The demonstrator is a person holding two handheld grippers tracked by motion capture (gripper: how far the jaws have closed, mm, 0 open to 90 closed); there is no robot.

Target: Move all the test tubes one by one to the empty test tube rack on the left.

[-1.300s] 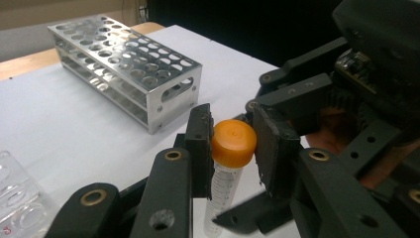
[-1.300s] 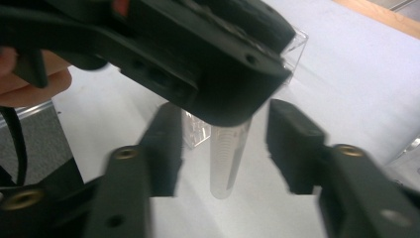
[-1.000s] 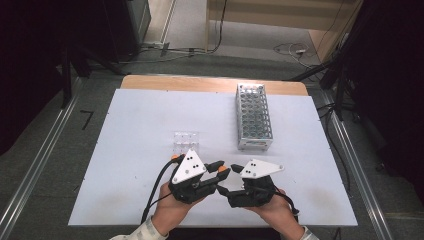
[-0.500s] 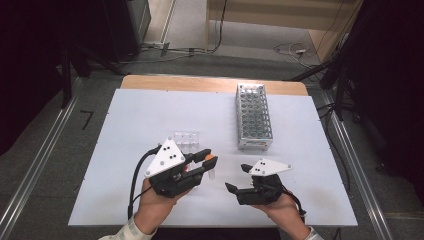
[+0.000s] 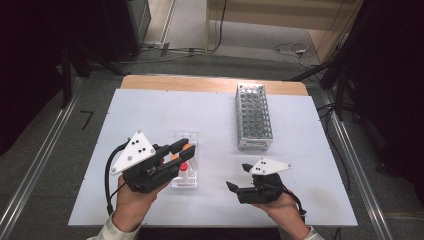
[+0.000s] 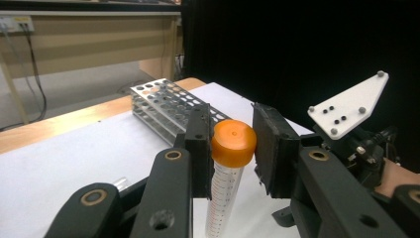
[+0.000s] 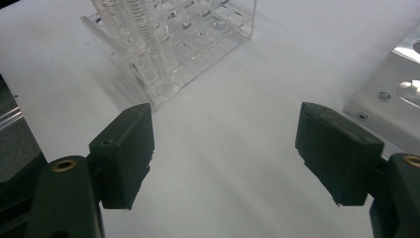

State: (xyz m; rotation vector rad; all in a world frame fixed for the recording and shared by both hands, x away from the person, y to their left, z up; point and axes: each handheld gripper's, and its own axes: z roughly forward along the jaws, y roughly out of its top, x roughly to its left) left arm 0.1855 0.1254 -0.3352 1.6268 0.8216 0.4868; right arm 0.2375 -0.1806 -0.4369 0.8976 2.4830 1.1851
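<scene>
One tube (image 6: 229,163) is grasped just under its orange cap by the left claw (image 6: 230,148), hanging below the jaws above the clear rack (image 5: 186,160); being pinched high, it could swing or slip; right claw (image 7: 225,148) released.

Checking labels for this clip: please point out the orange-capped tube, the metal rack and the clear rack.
orange-capped tube (image 6: 234,143): left gripper view, on its orange cap.
metal rack (image 5: 254,120): high view, on its perforated top.
clear rack (image 7: 198,44): right gripper view, on its front wall.
</scene>
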